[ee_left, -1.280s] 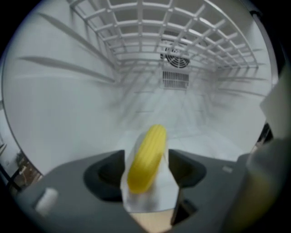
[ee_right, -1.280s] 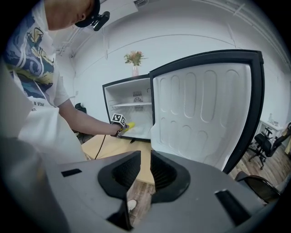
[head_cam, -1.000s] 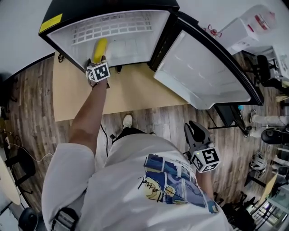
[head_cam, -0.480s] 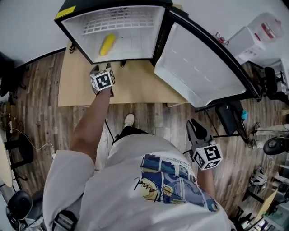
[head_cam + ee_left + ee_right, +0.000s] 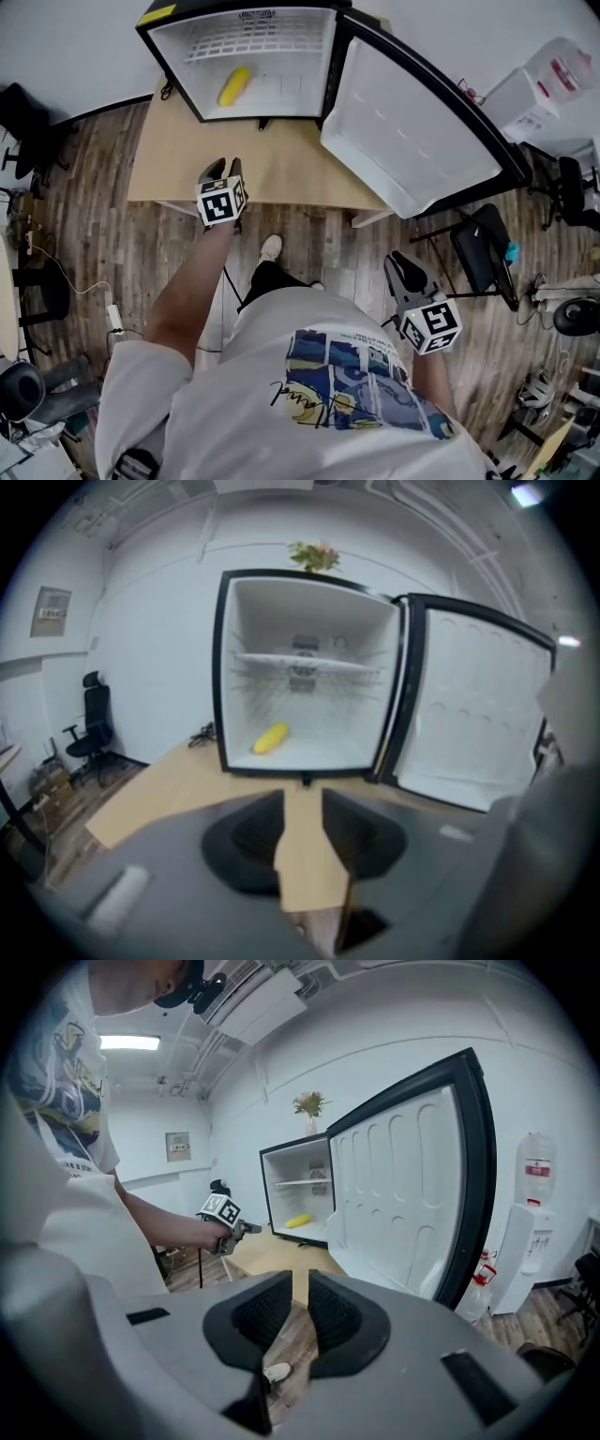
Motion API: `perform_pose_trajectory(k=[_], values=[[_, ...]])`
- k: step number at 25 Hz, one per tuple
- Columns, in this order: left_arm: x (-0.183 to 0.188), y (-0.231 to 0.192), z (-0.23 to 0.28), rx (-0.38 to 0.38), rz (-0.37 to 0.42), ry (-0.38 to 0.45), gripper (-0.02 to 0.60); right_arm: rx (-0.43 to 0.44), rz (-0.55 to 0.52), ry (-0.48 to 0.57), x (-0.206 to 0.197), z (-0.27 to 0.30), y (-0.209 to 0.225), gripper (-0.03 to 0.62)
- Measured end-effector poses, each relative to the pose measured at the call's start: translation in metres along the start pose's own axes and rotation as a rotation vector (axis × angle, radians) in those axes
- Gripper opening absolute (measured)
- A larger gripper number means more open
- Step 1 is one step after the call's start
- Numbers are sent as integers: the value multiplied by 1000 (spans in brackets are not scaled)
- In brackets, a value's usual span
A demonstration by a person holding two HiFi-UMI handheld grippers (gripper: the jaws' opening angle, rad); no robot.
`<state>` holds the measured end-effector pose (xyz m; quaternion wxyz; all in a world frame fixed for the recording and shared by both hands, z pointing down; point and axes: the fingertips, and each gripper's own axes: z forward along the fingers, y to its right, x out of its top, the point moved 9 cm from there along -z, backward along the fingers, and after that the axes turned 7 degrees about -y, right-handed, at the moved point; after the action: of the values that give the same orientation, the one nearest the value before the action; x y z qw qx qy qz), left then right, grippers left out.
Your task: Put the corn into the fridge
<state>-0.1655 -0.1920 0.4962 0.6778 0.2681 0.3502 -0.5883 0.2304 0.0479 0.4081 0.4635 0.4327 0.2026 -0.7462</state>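
My left gripper (image 5: pixel 221 167) has backed out of the fridge (image 5: pixel 281 56) to the table's (image 5: pixel 300 178) near edge. Its jaws have just been closing partway on nothing. The corn (image 5: pixel 234 85) lies inside on the fridge floor, left side. My right gripper (image 5: pixel 403 267) hangs empty, jaws narrowly parted. I judge the corn delivered, with the door (image 5: pixel 412 131) still open.

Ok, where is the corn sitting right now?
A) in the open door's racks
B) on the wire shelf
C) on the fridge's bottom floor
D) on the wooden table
C: the corn lies on the floor of the fridge, below the wire shelf and left of middle.
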Motion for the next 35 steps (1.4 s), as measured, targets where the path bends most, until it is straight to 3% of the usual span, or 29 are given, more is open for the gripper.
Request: perform_pose_trajectory(k=[7, 14, 23, 28, 35], values=[[-25, 38, -49, -112, 87, 7, 55, 25, -22, -5, -14, -13, 3, 48], [-43, 78, -87, -295, 149, 10, 11, 31, -34, 4, -20, -22, 1, 43], [-60, 135, -119, -520, 210, -16, 9, 0, -26, 12, -28, -35, 4, 40], [-62, 149, -130, -564, 251, -11, 9, 0, -27, 21, -27, -35, -3, 38], [-56, 147, -132, -560, 230, 1, 9, 7, -30, 17, -30, -33, -7, 34]])
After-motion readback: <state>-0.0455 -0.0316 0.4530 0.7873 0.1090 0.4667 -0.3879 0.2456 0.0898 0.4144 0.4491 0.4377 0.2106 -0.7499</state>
